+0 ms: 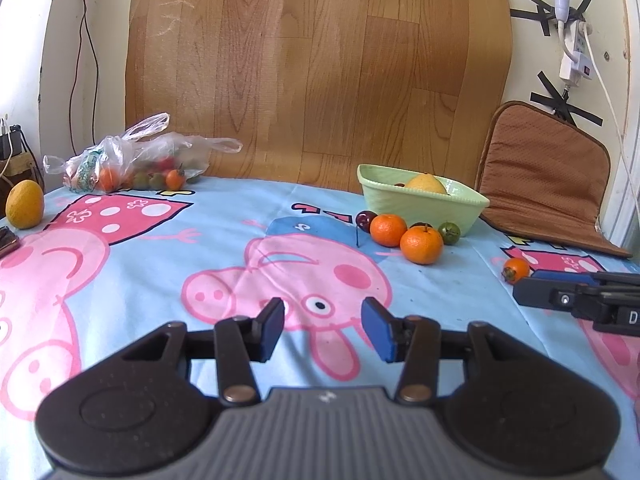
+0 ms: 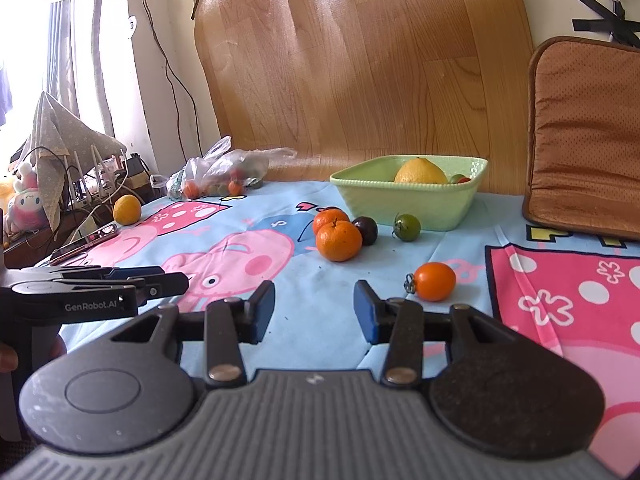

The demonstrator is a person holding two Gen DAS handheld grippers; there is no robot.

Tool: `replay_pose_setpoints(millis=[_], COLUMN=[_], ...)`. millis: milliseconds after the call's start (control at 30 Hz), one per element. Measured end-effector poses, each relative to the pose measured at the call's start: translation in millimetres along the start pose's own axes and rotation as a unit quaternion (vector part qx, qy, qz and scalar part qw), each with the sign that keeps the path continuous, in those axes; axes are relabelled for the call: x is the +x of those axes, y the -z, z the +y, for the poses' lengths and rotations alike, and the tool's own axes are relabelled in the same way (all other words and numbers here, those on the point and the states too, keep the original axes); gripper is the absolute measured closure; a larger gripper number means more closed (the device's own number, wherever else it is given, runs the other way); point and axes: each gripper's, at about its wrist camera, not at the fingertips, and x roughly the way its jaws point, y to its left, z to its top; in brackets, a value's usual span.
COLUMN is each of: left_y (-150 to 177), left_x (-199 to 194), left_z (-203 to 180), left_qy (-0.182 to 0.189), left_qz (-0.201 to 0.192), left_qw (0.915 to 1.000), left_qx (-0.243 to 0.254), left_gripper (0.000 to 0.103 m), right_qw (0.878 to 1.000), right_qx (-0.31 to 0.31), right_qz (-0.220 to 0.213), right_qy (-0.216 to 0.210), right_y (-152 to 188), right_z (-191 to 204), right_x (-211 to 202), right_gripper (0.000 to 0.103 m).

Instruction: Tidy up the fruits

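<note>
You're between picks: pale green square bowl (image 2: 404, 204) already holds a yellow lemon (image 2: 420, 172), two round orange mandarins (image 2: 338, 240) and small tomatoes still loose on the cartoon-print cloth counter (image 2: 340, 320). Both tools, left (image 1: 323, 328) and right (image 2: 315, 308), part spread, holding and touching nothing. Next, reach the right one to the small orange tomato (image 2: 435, 281) nearest it.

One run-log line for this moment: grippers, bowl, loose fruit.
left gripper: open, empty | right gripper: open, empty | green bowl: holds lemon | two mandarins, orange tomato, green tomato: loose on cloth
</note>
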Motion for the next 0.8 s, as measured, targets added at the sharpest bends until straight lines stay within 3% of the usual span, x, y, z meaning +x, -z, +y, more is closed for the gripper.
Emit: replay_pose_setpoints(millis=[333, 800], left_y=[0.2, -0.3], left_x=[0.0, -1.5], left_z=[0.8, 6.4], left_qy=[0.01, 0.062], left_qz=[0.0, -0.005], left_qw=[0.9999, 0.998], left_qx=[-0.003, -0.015], left_gripper=[0.06, 0.058], right_qw=[1.0, 0.999], right_qx=[0.002, 0.025], right_qz=[0.002, 0.02], right_qy=[0.0, -0.008], right_y=[0.0, -0.6], right_z=[0.1, -4.9], right_x=[0.4, 4.7], right_gripper=[0.057, 0.057])
